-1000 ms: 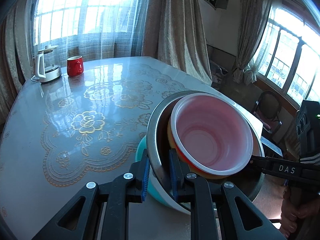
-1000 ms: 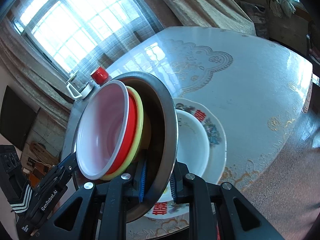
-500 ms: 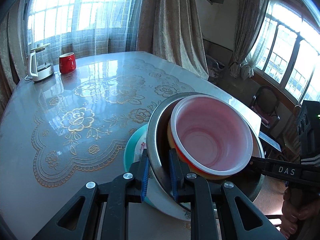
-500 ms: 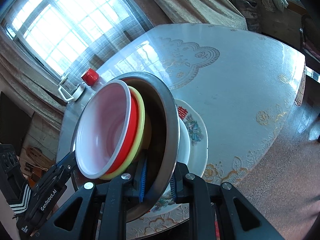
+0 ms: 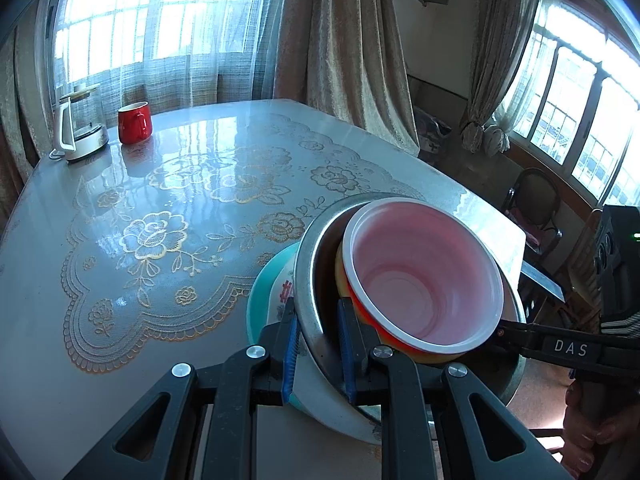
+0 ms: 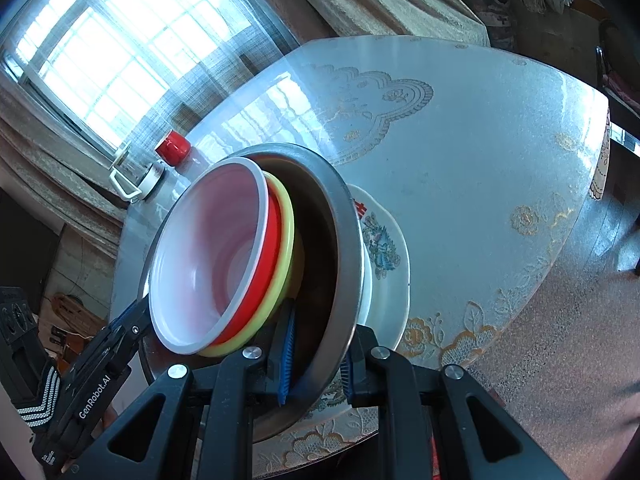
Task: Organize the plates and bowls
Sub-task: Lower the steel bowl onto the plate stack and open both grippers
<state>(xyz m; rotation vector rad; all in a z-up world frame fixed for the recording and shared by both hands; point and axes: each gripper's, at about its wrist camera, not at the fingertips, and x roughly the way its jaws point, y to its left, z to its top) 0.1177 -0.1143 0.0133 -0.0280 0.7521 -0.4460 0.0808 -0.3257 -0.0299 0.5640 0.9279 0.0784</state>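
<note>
A steel bowl (image 5: 310, 280) (image 6: 340, 256) holds nested bowls: a yellow one (image 6: 286, 240), a red one (image 6: 272, 240) and a white-rimmed pink one (image 5: 424, 272) (image 6: 208, 256) on top. My left gripper (image 5: 318, 344) is shut on the steel bowl's near rim. My right gripper (image 6: 316, 356) is shut on the opposite rim. The stack hangs just over a white flowered plate (image 6: 384, 248) that lies on a teal plate (image 5: 260, 292) near the table's corner. I cannot tell whether the steel bowl touches the plate.
The glass-topped table (image 5: 180, 200) with gold lace pattern stretches ahead. A red mug (image 5: 134, 122) and a glass kettle (image 5: 82, 124) stand at its far left corner. A chair (image 5: 536, 200) stands off the table's right side. Curtains and windows lie behind.
Both grippers have carried the bowl stack towards the plates, which now show more beneath it. The grips have not changed.
</note>
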